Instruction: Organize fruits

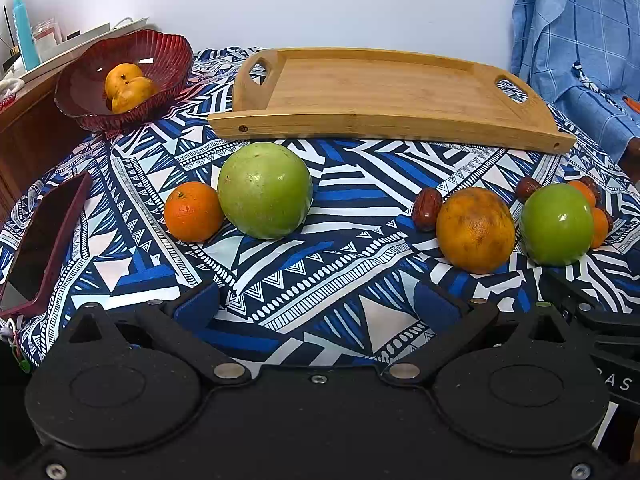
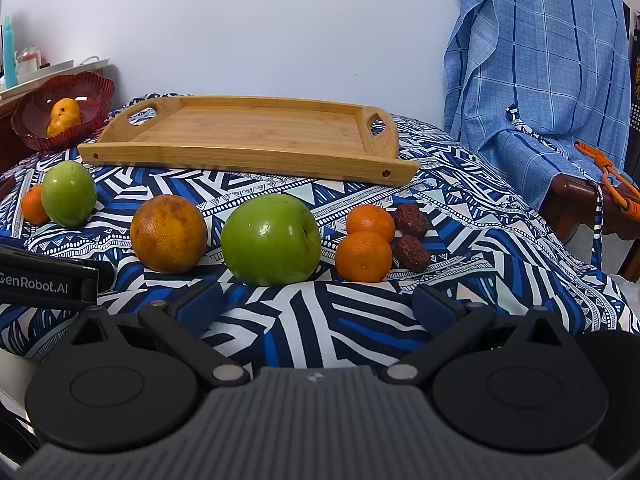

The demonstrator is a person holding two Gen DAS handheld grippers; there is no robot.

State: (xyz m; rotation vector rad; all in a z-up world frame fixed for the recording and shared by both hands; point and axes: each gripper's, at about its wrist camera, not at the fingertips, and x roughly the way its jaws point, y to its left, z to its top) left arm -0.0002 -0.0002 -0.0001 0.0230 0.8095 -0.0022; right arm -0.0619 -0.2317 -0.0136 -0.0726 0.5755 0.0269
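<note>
Two tools, left tool (image 1: 316, 304) and right tool (image 2: 316, 300), are held apart, empty; nothing is yet placed on the wooden tray (image 2: 256, 130); the nearest green apple (image 2: 271, 239) is judged next.

White lettering "enRobot.AI", first letter cut off by the frame edge, printed on the black body of the left gripper (image 2: 48, 280), seen at the left edge of the right wrist view. Pale letters "AS", partly cut off, on the dark body of the right gripper (image 1: 616, 364) at the right edge of the left wrist view. No other readable text.
</note>
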